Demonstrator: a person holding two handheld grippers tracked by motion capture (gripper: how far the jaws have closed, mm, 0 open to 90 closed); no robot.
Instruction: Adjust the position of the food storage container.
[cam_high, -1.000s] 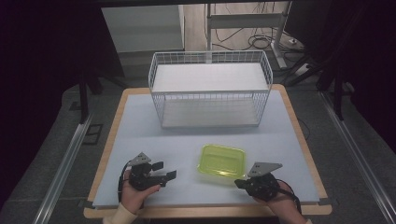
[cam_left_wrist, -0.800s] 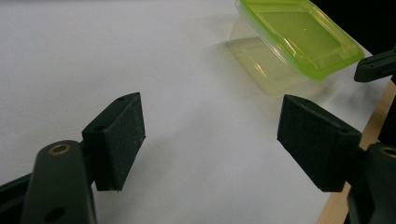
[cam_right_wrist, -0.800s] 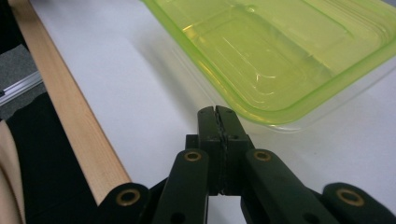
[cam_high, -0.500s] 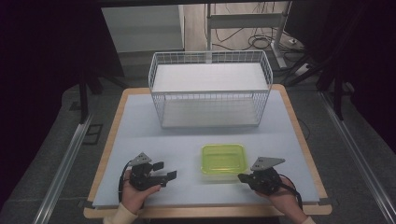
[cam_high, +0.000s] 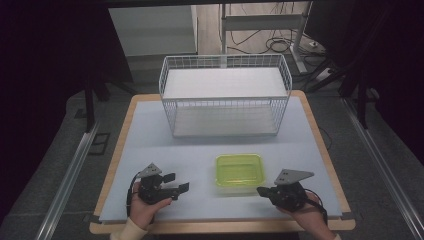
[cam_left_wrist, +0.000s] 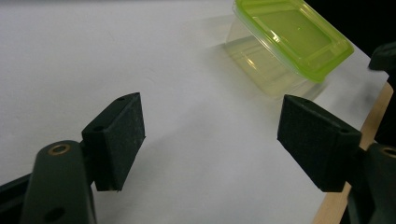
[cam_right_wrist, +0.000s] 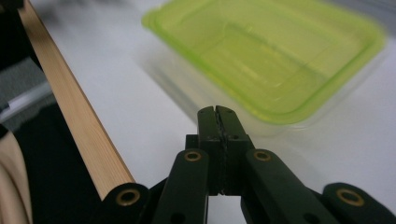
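Note:
A clear plastic box with a lime-green lid lies on the white table top, in front of the wire basket. In the left gripper view the green-lidded box is at the upper right, well beyond the jaws. My left gripper rests at the near left, open and empty, pointing right toward the box; its own view has the left gripper over bare table. My right gripper is shut and empty, its tip just short of the box's near right corner. In its own view the right gripper points at the box.
A white wire basket stands at the back middle of the table. The wooden table edge runs along the front under both hands, and the wooden edge passes left of the right gripper. Dark floor and metal rails surround the table.
The green-lidded box has turned from skewed to square with the table. My right gripper has shifted slightly to the right. The left gripper has stayed put.

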